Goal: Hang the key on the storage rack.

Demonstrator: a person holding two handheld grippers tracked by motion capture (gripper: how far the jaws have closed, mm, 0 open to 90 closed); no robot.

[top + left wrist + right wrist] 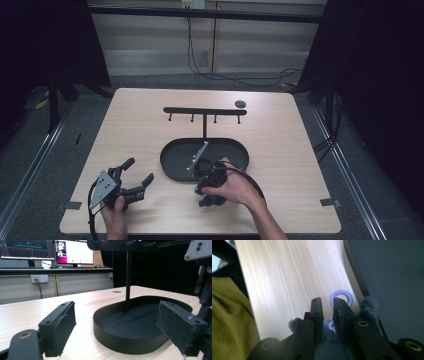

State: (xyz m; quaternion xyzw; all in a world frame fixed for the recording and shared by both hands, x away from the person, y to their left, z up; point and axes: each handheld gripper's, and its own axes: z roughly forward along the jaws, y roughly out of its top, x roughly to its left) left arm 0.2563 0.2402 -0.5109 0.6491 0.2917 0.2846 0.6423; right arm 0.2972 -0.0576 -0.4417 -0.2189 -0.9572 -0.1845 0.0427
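Noted a black oval tray [172, 165] mid-table [280, 145], with the post of a T-shaped rack [204, 111] standing in it near the far wall. Found the right gripper [210, 175] at the tray's near rim, gripped by a hand [235, 187], its grey plate slanting over the tray floor.

From the right gripper view, saw what the high view hid: a pale blue ring [341, 297] lying on the wood just outside the tray [392, 270], joined to a blue-grey plush [368, 306] under the right gripper [327, 301]. Jaws drawn close together, a small link of the ring between them; could not tell whether the pads pressed it. Olive cloth [229, 315] at that view's left.

Left gripper [140, 171] rested on the table left of the tray, well apart from the ring, jaws wide and holding nothing. Looked from the left gripper [117, 308] across the tray [120, 340] to the rack [128, 277], a small dark disc [116, 292] beyond, and monitors [73, 251] behind.
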